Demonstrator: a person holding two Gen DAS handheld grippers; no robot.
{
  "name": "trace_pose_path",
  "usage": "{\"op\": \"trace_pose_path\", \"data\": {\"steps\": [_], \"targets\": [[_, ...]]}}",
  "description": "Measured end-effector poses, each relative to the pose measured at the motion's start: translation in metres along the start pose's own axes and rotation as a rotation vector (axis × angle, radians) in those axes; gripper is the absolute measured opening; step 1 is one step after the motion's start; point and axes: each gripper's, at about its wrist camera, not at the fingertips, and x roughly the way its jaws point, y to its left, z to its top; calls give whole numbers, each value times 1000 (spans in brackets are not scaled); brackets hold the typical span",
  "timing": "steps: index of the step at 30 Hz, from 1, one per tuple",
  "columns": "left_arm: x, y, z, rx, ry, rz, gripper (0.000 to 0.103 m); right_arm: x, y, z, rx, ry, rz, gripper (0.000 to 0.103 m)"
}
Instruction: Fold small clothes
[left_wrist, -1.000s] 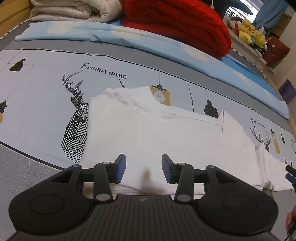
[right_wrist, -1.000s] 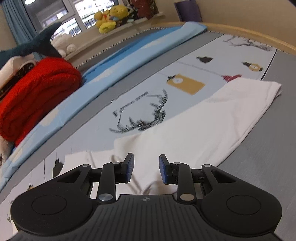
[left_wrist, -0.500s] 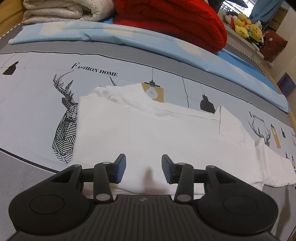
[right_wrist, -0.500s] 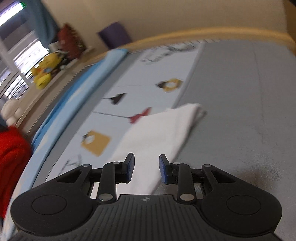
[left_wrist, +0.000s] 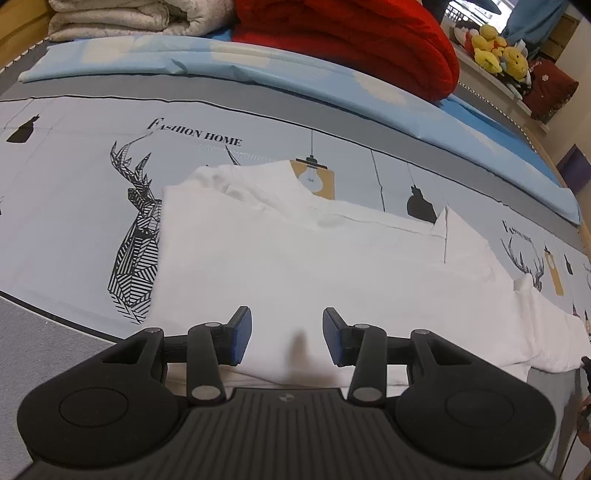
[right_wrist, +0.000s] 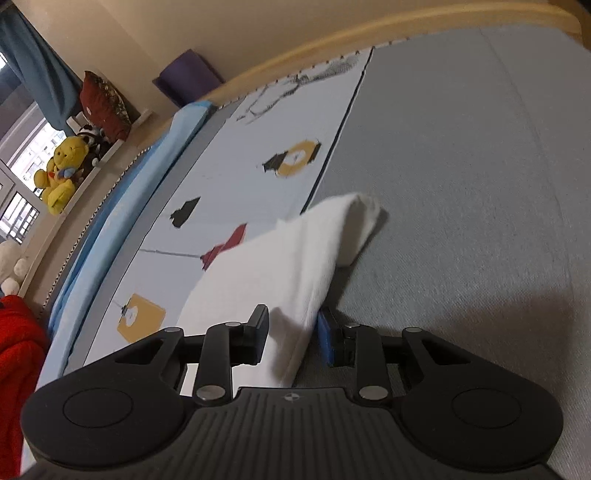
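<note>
- The white garment (left_wrist: 295, 258) lies flat on the bed's printed sheet (left_wrist: 74, 184), partly folded into a long band; its long axis runs left to right across the left wrist view, from a squared end beside the printed stag (left_wrist: 136, 236) to a narrow end that trails off at the far right.
- The left tongs (left_wrist: 287, 341) hover over the near long edge of the garment, about mid-length; the blue pads stand well apart and hold nothing, with white cloth showing in the gap.
- The right tongs (right_wrist: 291, 339) sit at the garment's right end (right_wrist: 280, 273); the near edge of the cloth passes between the two fingers, one finger over the white fabric and the other over the grey strip of the bed (right_wrist: 461, 184); the fingers stand apart with a visible gap, so the cloth looks straddled rather than pinched.
- Beyond the right tongs the cloth tapers to a rounded, slightly lifted tip (right_wrist: 358, 221), pointing away along the line of the fingers.
- Judgement: the right hand is nearer the free end, so the next fold probably turns on carrying that end leftward along the long axis towards the squared end, with the left tongs placed to steady the middle; the grip must close first.
- Red blanket (left_wrist: 351, 40) and plush toys (left_wrist: 498, 55) lie well clear at the far side.
</note>
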Motion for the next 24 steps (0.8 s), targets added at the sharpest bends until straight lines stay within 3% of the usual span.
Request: {"op": "trace_pose_path", "data": {"steps": [4, 7, 10, 13, 16, 18, 21, 24], "targets": [[-8, 10, 4, -28, -13, -10, 47, -21, 30, -3, -105, -108, -68, 3], [-17, 21, 7, -55, -25, -21, 47, -56, 85, -7, -245, -214, -82, 3], [-28, 36, 13, -101, -46, -26, 47, -111, 152, -32, -409, -307, 58, 3], [-37, 53, 16, -152, -63, -27, 47, -172, 219, -84, -600, -323, 278, 4], [-45, 67, 19, -184, -73, -30, 47, -226, 270, -159, -767, -208, 534, 4], [-49, 76, 19, -207, -77, -29, 47, -250, 287, -216, -855, -58, 664, 4], [-52, 87, 20, -234, -78, -24, 47, -260, 286, -294, -955, 241, 704, 9], [-50, 91, 21, -255, -68, -38, 47, -256, 269, -336, -974, 441, 561, 13]]}}
